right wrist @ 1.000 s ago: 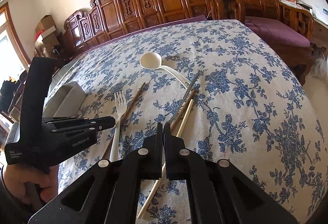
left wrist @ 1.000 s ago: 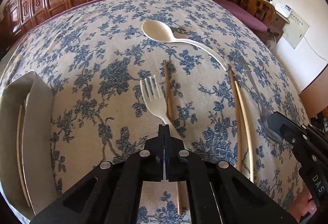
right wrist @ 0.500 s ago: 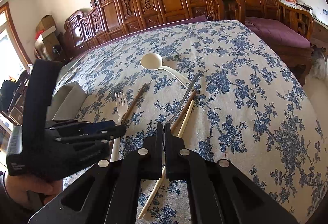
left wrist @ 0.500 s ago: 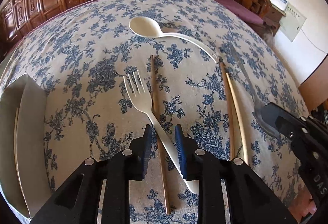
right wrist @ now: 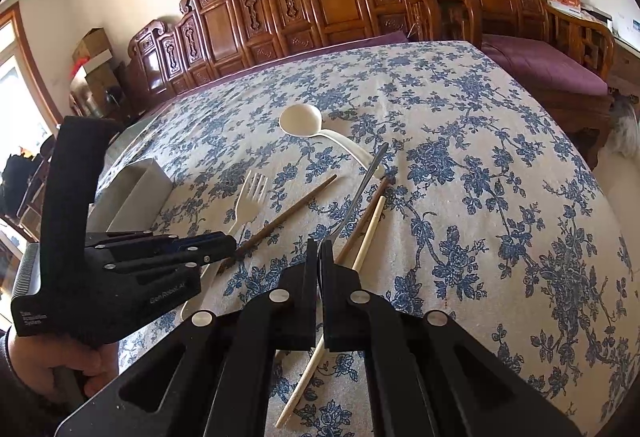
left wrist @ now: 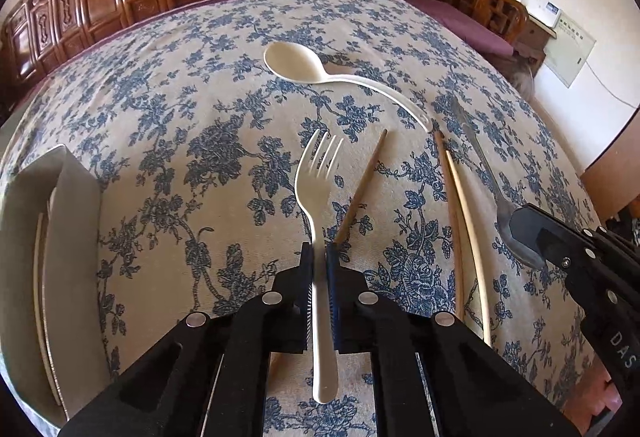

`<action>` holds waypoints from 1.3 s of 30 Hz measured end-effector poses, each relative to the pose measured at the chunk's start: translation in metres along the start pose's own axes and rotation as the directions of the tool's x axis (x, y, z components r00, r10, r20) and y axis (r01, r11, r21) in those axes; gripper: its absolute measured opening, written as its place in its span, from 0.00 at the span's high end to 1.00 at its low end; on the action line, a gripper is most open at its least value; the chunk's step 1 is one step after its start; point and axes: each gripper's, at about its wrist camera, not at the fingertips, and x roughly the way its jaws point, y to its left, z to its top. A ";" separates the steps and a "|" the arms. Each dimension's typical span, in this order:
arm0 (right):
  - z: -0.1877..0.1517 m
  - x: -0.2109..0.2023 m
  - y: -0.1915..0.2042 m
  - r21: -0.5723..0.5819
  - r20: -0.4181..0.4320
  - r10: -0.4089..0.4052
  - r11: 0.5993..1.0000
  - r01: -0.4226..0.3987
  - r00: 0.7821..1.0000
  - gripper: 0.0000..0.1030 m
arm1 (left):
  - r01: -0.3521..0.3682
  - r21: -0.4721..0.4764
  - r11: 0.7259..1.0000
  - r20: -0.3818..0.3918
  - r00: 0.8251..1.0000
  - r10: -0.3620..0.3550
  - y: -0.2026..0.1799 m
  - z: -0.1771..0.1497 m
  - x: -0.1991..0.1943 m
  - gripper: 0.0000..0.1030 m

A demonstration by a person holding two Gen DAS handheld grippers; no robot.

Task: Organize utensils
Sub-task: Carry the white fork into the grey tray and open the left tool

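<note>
My left gripper (left wrist: 319, 253) is shut on the handle of a cream plastic fork (left wrist: 316, 173), tines pointing away; it also shows in the right wrist view (right wrist: 251, 197). A dark brown chopstick (left wrist: 362, 185) lies just right of the fork. A cream spoon (left wrist: 296, 63) lies farther back. A brown and a cream chopstick (left wrist: 460, 205) lie side by side to the right, next to a metal spoon (left wrist: 486, 173). My right gripper (right wrist: 319, 251) is shut on the metal spoon (right wrist: 362, 189) at its bowl end, low over the cloth.
A grey utensil box (left wrist: 48, 237) holding a pale chopstick stands at the left table edge; it also shows in the right wrist view (right wrist: 134, 193). The blue-flowered tablecloth (left wrist: 200, 109) covers the table. Carved wooden chairs (right wrist: 320, 9) line the far side.
My left gripper opened, then closed on the fork's handle, and the fork now points straight ahead. The dark chopstick beside it shifted. My right gripper stayed in place.
</note>
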 end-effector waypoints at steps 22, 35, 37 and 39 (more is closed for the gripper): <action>-0.006 -0.001 0.069 -0.152 -0.016 0.085 0.985 -0.086 0.996 0.97 | -0.051 0.000 0.999 0.091 0.995 0.050 0.054 -0.019 -0.064 0.94; -0.014 -0.003 0.106 -0.212 -0.042 0.127 0.968 -0.133 0.991 0.97 | -0.061 -0.018 0.998 0.129 0.990 0.063 0.103 -0.026 -0.098 0.94; -0.015 -0.003 0.110 -0.221 -0.042 0.133 0.965 -0.139 0.990 0.97 | -0.061 -0.019 0.998 0.132 0.989 0.063 0.109 -0.027 -0.100 0.94; -0.016 -0.003 0.115 -0.230 -0.044 0.139 0.962 -0.145 0.989 0.97 | -0.060 -0.018 0.998 0.136 0.989 0.062 0.116 -0.027 -0.103 0.94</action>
